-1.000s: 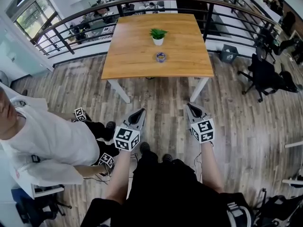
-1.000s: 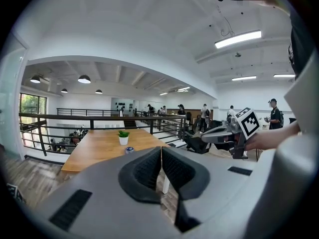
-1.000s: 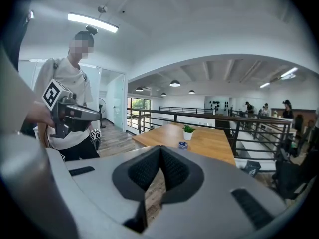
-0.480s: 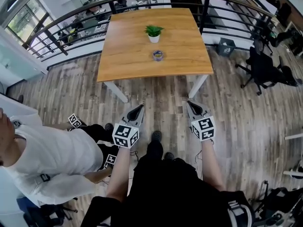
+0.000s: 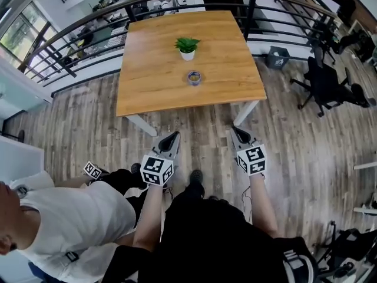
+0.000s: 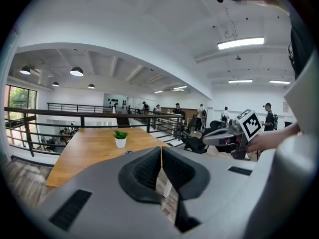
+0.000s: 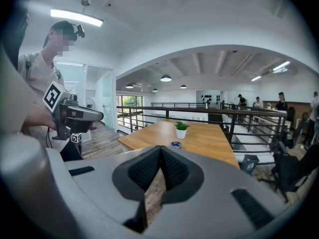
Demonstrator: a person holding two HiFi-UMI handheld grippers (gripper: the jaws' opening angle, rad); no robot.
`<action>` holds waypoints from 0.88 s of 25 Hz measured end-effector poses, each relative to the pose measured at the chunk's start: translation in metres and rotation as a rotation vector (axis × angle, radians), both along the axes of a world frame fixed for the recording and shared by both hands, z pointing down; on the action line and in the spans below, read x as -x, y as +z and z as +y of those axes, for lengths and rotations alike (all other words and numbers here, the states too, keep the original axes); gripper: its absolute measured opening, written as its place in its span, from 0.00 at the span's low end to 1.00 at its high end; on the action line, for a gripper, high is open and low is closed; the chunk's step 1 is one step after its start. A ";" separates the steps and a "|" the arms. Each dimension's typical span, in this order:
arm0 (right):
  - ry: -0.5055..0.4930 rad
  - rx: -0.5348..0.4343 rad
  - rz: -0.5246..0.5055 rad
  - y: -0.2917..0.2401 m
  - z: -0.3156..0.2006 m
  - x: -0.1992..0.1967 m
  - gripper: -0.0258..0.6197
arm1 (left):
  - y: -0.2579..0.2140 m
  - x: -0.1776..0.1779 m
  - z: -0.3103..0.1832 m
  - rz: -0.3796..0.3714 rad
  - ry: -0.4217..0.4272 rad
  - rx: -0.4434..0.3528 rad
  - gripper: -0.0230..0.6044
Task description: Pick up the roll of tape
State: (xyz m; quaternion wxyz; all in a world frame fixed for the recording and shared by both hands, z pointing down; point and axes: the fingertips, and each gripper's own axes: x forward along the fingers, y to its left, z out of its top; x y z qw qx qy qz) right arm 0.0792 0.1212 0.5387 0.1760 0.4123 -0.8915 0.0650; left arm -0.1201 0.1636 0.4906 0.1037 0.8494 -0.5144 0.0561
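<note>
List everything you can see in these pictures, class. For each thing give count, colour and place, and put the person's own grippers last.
table: one, light wood top, white legs, in front of the person
potted plant: one, green in a white pot, on the table's far half
roll of tape: one, bluish, on the table, nearer than the plant
railing: one, dark, behind the table
office chair: at least one, black, right of the table
bin: one, dark, by the railing, right
second person: one, white shirt, lower left
left gripper: one, grey with a black-and-white marker cube, shut, empty, short of the table
right gripper: one, same colours, shut, empty, short of the table
</note>
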 end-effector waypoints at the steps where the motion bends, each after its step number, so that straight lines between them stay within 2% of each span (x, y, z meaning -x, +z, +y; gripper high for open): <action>1: 0.001 0.000 0.002 0.000 -0.006 0.003 0.05 | 0.000 0.003 -0.007 0.001 0.002 0.002 0.07; 8: 0.020 0.005 0.021 0.003 -0.042 0.024 0.05 | 0.010 0.030 -0.047 0.015 0.011 0.012 0.07; 14: 0.058 0.002 0.052 0.003 -0.072 0.032 0.05 | 0.016 0.040 -0.085 0.036 0.056 0.011 0.08; 22: 0.101 0.003 0.048 0.003 -0.096 0.046 0.05 | 0.007 0.054 -0.122 0.009 0.110 -0.003 0.08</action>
